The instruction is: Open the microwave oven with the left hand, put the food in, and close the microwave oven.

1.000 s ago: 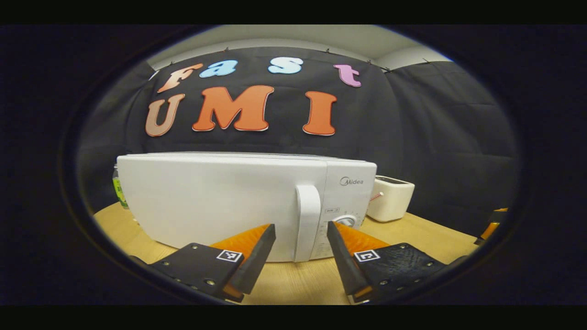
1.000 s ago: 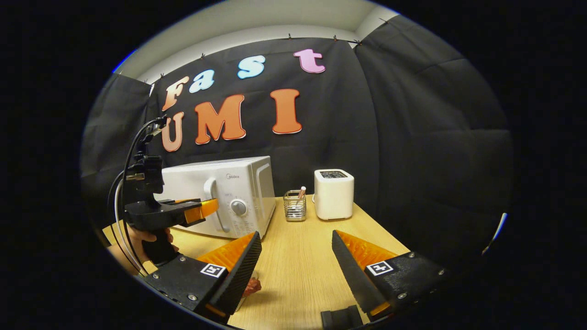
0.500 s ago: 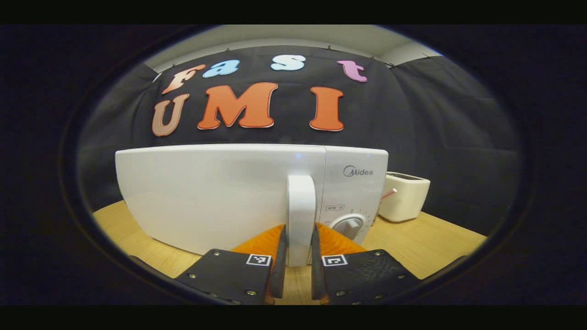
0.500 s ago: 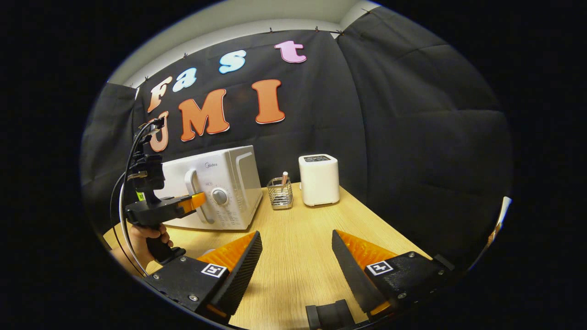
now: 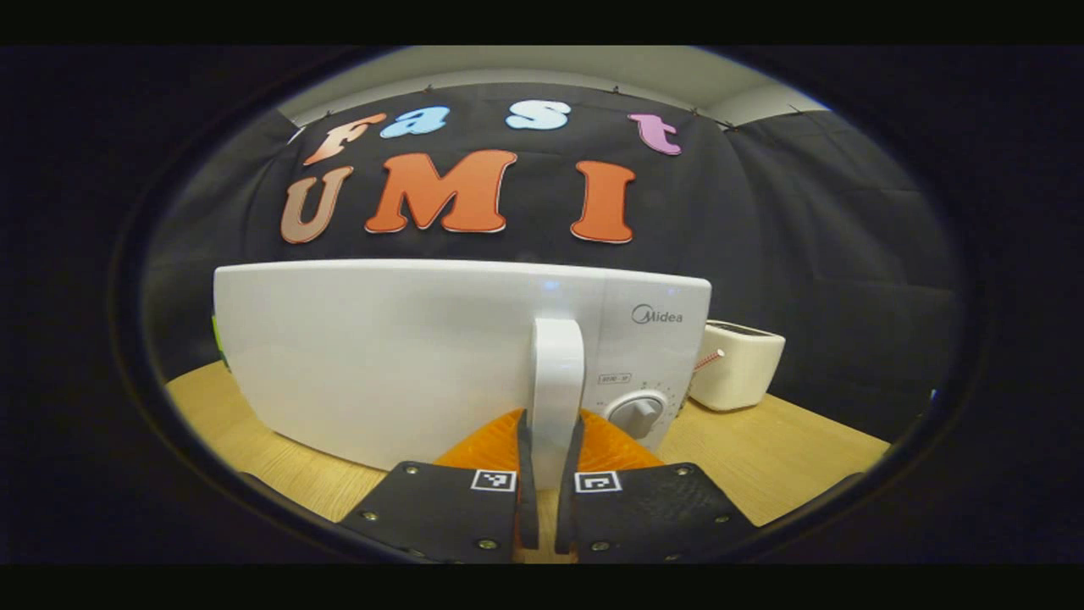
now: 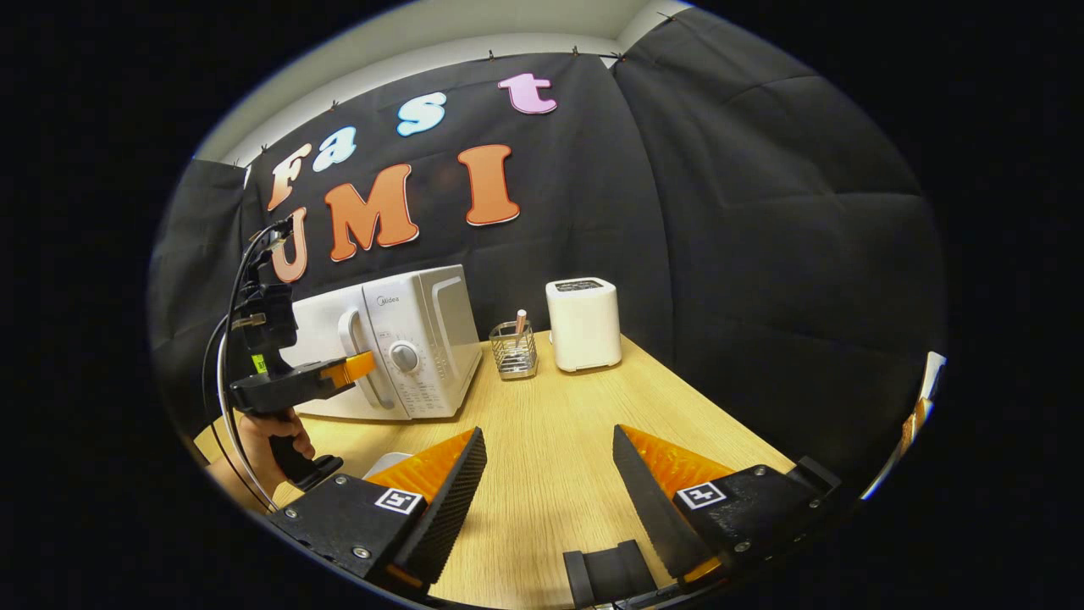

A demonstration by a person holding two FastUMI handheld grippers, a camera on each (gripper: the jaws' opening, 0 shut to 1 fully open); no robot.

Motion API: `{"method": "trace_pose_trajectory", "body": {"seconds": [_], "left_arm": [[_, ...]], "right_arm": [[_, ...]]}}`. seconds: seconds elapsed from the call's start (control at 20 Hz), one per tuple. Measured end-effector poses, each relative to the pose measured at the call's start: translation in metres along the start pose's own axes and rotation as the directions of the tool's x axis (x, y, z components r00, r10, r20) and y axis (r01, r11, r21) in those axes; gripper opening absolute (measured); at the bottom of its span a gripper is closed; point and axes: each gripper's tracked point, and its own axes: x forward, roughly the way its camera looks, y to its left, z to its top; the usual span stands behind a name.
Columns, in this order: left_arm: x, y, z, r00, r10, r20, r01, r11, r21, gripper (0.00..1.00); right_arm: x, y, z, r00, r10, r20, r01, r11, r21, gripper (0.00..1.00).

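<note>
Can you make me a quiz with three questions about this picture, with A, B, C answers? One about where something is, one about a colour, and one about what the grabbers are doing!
1. Where is the small wire-mesh holder?
A. Between the white box-shaped microwave oven and the white toaster
B. On top of the microwave oven
C. Inside the toaster

2. What colour is the microwave oven's tall door handle?
A. Black
B. White
C. Red

3. What is the left gripper doing?
A. Hanging wide open over the wooden table
B. Squeezing the door handle
C. Gripping the toaster

Answers:
1. A, the right gripper view shows the holder standing on the table between the two appliances.
2. B, the handle matches the white door.
3. B, in the left gripper view both fingers press the handle's sides, while the right gripper is open.
</note>
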Motion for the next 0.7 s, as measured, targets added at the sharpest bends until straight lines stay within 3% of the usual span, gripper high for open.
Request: {"method": "trace_pose_trajectory", "body": {"seconds": [0.1,0.5,0.7], "left_arm": [[-0.015,0.0,-0.001,1.0,-0.002,0.024,0.001,0.999,0.04,0.1],[-0.095,0.015,-0.007,0.994,-0.1,0.044,0.098,0.994,0.048,0.1],[-0.142,0.037,-0.01,0.991,-0.116,0.068,0.113,0.993,0.045,0.1]], "right_arm": [[0.0,0.0,-0.001,1.0,-0.001,-0.003,0.001,1.0,0.002,0.94],[-0.003,0.032,-0.007,0.998,0.059,-0.018,-0.059,0.998,0.017,0.95],[-0.001,0.049,-0.012,0.996,0.086,-0.034,-0.086,0.996,0.025,0.95]]}}
